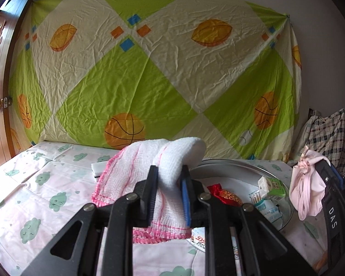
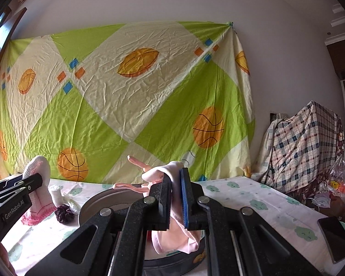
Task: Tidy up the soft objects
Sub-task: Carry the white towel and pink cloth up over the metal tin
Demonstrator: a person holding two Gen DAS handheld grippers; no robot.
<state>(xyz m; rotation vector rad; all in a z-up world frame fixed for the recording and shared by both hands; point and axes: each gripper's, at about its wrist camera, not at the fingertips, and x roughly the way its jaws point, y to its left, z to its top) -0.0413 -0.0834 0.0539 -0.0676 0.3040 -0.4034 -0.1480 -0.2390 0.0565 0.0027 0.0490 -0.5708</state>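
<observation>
The white cloth (image 1: 172, 161) with pink stitching drapes over the left tool (image 1: 169, 179), hiding the near left part of the round metal tray (image 1: 253, 163). Print on the small packets (image 1: 270, 188) lying in the tray is too small to read. In the right wrist view the pink cloth (image 2: 172, 237) and the right tool (image 2: 176, 197) cover most of the tray, and what lies under the plaid cover (image 2: 306, 145) beyond the worktop's right edge cannot be told.
</observation>
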